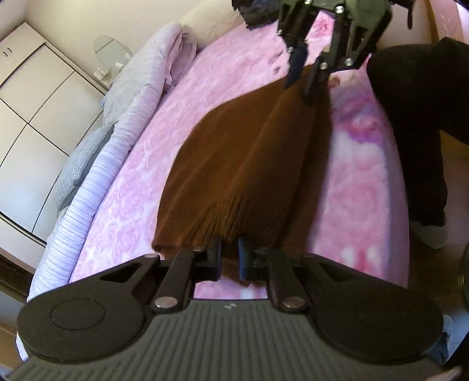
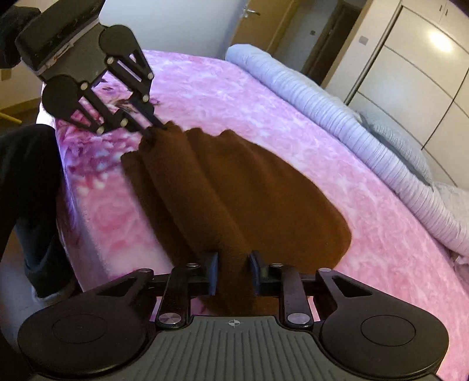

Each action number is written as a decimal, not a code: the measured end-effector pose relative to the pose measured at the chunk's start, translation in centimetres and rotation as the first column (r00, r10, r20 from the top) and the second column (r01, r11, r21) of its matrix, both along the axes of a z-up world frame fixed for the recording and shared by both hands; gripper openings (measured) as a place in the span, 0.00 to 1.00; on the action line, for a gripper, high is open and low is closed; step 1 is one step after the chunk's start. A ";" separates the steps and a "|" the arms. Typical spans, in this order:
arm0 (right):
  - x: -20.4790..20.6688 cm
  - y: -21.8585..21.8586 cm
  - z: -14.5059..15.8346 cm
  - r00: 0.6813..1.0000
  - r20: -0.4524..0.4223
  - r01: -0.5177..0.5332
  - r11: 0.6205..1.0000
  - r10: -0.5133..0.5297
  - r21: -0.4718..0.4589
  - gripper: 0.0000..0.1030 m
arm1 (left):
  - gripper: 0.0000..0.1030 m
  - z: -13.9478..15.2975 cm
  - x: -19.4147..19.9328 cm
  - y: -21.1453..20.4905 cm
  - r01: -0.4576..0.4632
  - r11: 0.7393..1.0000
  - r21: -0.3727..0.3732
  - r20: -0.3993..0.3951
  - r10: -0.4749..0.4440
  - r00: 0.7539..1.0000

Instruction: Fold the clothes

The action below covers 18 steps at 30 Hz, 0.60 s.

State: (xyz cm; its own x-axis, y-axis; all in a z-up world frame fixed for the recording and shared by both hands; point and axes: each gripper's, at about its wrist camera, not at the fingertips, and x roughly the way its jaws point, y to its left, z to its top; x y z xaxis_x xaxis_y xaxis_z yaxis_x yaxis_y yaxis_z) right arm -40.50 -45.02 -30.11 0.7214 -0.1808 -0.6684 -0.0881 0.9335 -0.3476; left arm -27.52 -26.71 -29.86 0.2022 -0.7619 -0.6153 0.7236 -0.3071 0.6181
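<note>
A brown knitted garment (image 1: pixel 234 164) lies stretched on a pink patterned blanket (image 1: pixel 222 79) on a bed, with long folds running between the two grippers. My left gripper (image 1: pixel 230 259) is shut on the garment's ribbed near edge. My right gripper (image 1: pixel 302 85) shows at the far end, shut on the opposite edge. In the right wrist view the garment (image 2: pixel 234 190) runs from my right gripper (image 2: pixel 233 274), shut on its near edge, to my left gripper (image 2: pixel 154 130), shut on the far edge. The edge between the grippers is lifted slightly off the blanket (image 2: pixel 234 96).
A rolled lilac quilt (image 1: pixel 96 175) and a grey pillow (image 1: pixel 79 164) lie along the bed's far side, also in the right wrist view (image 2: pixel 337 117). White wardrobes (image 1: pixel 38 96) stand behind. The person's dark-clothed legs (image 1: pixel 419 123) stand at the bed's edge. A door (image 2: pixel 263 20) is at the back.
</note>
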 end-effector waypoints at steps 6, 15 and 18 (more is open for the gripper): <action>-0.5 0.1 -0.2 0.999 -0.031 -0.022 1.000 0.022 -0.006 0.22 | 0.04 -0.5 -0.1 0.8 -0.003 0.999 0.050 -0.034 0.005 0.999; -1.6 -2.2 3.5 0.991 0.096 0.076 0.980 -0.095 0.184 0.22 | 0.09 2.7 2.0 3.7 -0.068 0.995 0.073 -0.211 0.082 0.974; -0.4 -2.4 3.5 0.990 0.103 0.074 0.971 -0.099 0.226 0.22 | 0.11 4.4 2.5 3.7 -0.114 0.993 0.014 -0.308 0.112 0.945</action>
